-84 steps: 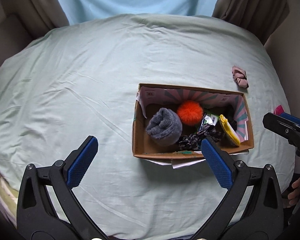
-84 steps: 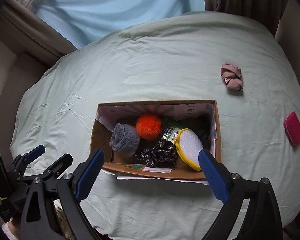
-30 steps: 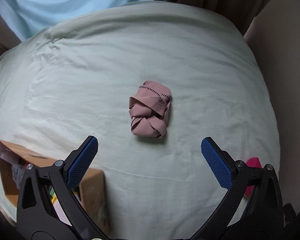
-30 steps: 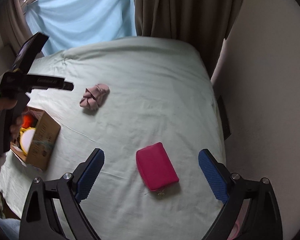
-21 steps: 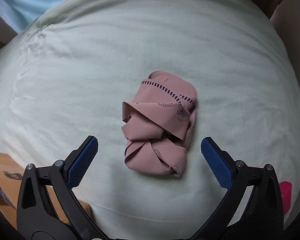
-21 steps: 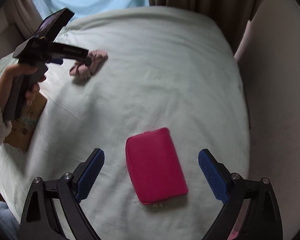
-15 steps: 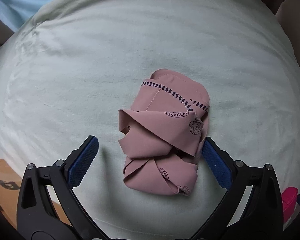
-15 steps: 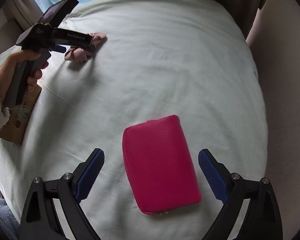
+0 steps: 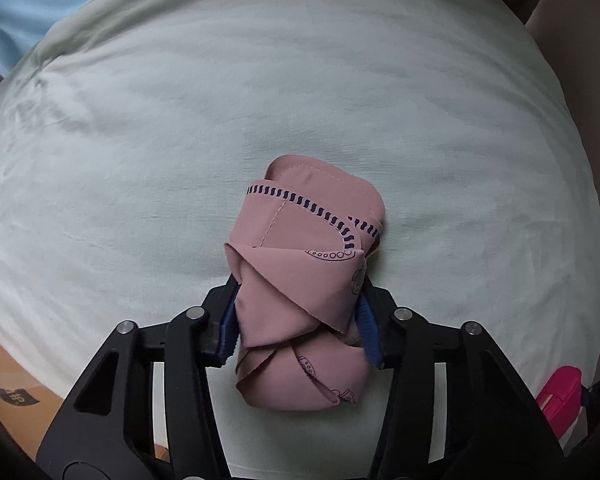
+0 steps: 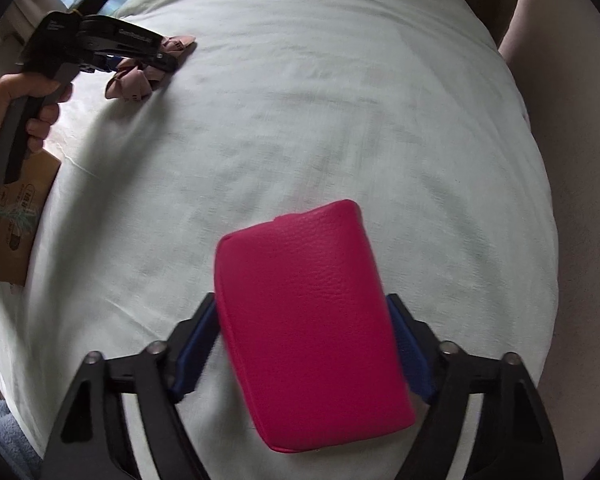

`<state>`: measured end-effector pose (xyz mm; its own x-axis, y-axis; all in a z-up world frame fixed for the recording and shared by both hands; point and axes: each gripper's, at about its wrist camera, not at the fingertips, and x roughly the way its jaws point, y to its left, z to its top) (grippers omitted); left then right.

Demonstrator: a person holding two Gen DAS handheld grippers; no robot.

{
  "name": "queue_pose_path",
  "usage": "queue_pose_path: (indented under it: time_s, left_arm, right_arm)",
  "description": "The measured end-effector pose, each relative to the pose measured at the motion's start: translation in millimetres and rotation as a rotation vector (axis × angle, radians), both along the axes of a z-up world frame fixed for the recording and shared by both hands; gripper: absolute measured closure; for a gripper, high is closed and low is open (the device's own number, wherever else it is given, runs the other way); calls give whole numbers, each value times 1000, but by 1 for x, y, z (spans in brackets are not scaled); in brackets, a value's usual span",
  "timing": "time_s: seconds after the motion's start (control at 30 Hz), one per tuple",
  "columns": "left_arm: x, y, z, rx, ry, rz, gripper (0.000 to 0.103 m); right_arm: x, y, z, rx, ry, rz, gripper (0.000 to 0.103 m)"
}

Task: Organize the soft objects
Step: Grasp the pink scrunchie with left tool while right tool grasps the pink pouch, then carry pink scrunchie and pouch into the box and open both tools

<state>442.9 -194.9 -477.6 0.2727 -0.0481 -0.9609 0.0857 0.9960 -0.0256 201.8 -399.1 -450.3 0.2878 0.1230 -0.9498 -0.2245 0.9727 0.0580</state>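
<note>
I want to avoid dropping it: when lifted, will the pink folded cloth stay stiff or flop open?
The pink folded cloth is probably floppy and light: loose folds already bulge between the closing jaws of the left gripper. Free flaps may unfold or sag.

The left gripper (image 9: 298, 326) sits low in the centre of its own view, pointing steeply down, its jaws closing with the blue pads (image 9: 229, 334) pressed against a pink cloth bundle (image 9: 300, 280). A bare hand (image 10: 18, 108) at the upper left of the right view grips its handle. The right gripper (image 10: 304, 356) fills the lower centre of its frame, jaws closing, pads (image 10: 192, 354) at both sides of a magenta pouch (image 10: 308, 320).
</note>
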Motion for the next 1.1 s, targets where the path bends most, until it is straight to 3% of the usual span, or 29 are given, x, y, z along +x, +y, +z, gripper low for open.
queue_pose_path:
  time_s: [0.27, 0.43, 0.87, 1.1]
  left_arm:
    - [-16, -6, 31, -20, -37, -19, 66]
    - [-34, -10, 68, -17, -78, -40, 66]
    - [-126, 8, 200, -31, -209, -43, 66]
    - [-182, 40, 269, -55, -278, -34, 66]
  right_arm:
    - [-9, 0, 16, 15, -23, -34, 51]
    - [-18, -5, 39, 39, -57, -72, 53]
    - [-54, 0, 147, 57, -195, -117, 54]
    - [-67, 31, 208, 81, -265, -104, 54]
